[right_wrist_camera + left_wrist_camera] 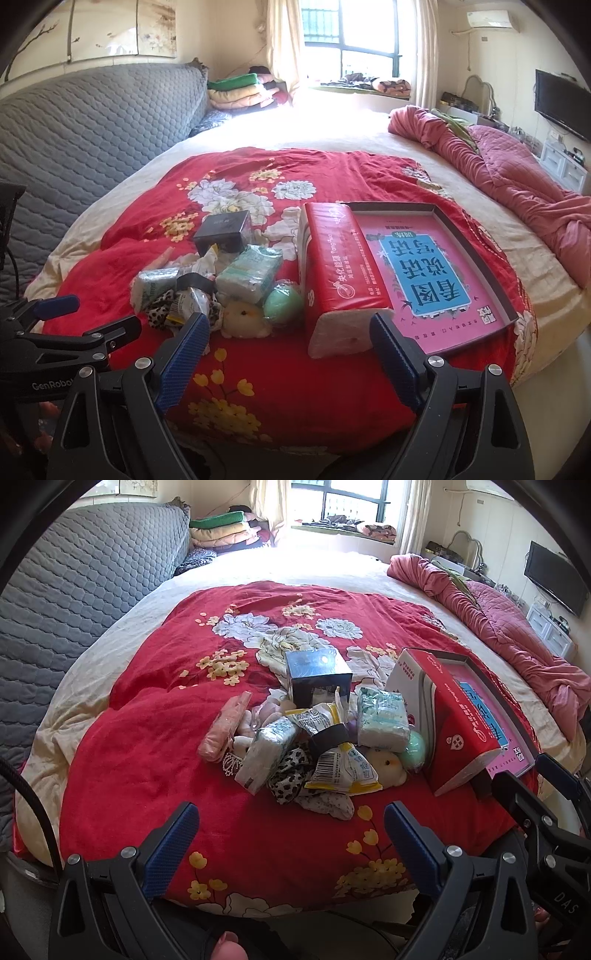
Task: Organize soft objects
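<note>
You are holding the left gripper low over the near edge of the red floral quilt, its blue-padded jaws standing wide apart and gripping nothing. The right gripper is hovering the same way — jaws spread, nothing between them — with the near end of the red tissue pack lying just ahead of its gap.

The soft things are sitting in a loose heap near the middle of the quilt, just left of that pack. In it you are looking at two pale wrapped tissue packets, a yellow-and-white sachet with a barcode, a cream plush toy, a mint-green egg-shaped piece touching the red pack's side, a black-and-white spotted cloth and a pink packet at the heap's left edge. A dark box is standing at the far side of the heap.

To the right, the grey tray with the pink and blue printed base is lying flat on the quilt, and the red pack is resting along its left rim. A rumpled pink blanket is lying well apart on the bed's right side.
</note>
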